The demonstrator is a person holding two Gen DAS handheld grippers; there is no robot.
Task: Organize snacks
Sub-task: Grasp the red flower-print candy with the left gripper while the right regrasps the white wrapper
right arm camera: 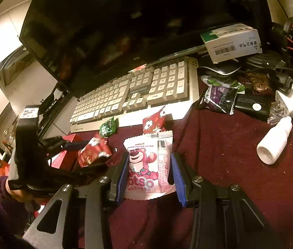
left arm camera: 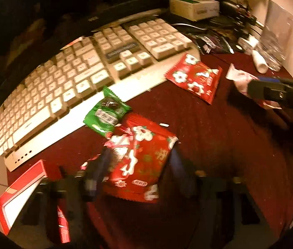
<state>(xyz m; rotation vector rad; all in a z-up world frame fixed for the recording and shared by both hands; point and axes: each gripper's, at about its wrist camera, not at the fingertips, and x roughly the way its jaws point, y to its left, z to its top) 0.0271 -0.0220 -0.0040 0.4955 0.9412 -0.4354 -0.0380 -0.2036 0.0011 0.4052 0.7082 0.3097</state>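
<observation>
My left gripper [left arm camera: 139,151] is shut on a red snack packet with white flowers [left arm camera: 144,161], its blue pads against both long edges, just above the maroon table cloth [left arm camera: 219,145]. The picture is blurred here. My right gripper [right arm camera: 149,155] is shut on a pink-and-white packet printed with a bear [right arm camera: 144,166], held upright between its blue pads. A green packet [left arm camera: 107,112] leans on the keyboard's front edge. A second red packet [left arm camera: 194,76] lies flat further right. In the right wrist view the left gripper [right arm camera: 86,155] holds its red packet [right arm camera: 94,151] at the left.
A white keyboard [right arm camera: 136,95] lies before a dark monitor [right arm camera: 125,20]. A purple packet [right arm camera: 219,97], a white box [right arm camera: 231,39], cables and a tipped white bottle [right arm camera: 275,145] crowd the right side. A red box [left arm camera: 19,188] sits at the left table edge.
</observation>
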